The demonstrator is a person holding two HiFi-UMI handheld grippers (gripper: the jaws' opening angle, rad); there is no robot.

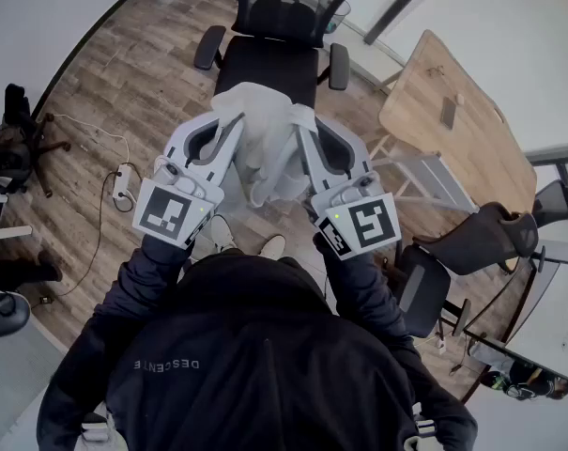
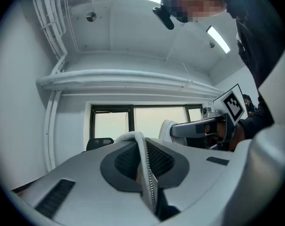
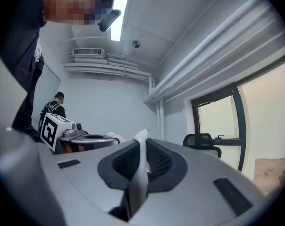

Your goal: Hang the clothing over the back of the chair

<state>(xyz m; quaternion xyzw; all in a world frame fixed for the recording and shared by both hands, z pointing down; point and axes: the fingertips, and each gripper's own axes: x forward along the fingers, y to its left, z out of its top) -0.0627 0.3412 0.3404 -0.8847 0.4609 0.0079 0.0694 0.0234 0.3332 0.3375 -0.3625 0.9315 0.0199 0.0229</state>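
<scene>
A white garment (image 1: 263, 148) hangs bunched between my two grippers, held up level in front of a black office chair (image 1: 269, 64). The chair's backrest (image 1: 285, 12) is on its far side, beyond the seat. My left gripper (image 1: 229, 125) is shut on the garment's left part; in the left gripper view a white fold with a zipper edge (image 2: 147, 168) is pinched between the jaws. My right gripper (image 1: 307, 130) is shut on the right part, with a white fold (image 3: 140, 166) squeezed between its jaws. Each gripper sees the other beside it.
A wooden table (image 1: 462, 130) stands at the right, with dark chairs (image 1: 481, 238) near it. A power strip with a cable (image 1: 124, 184) lies on the wooden floor at the left, by another chair base (image 1: 16, 153). A person (image 3: 55, 108) stands by the far wall.
</scene>
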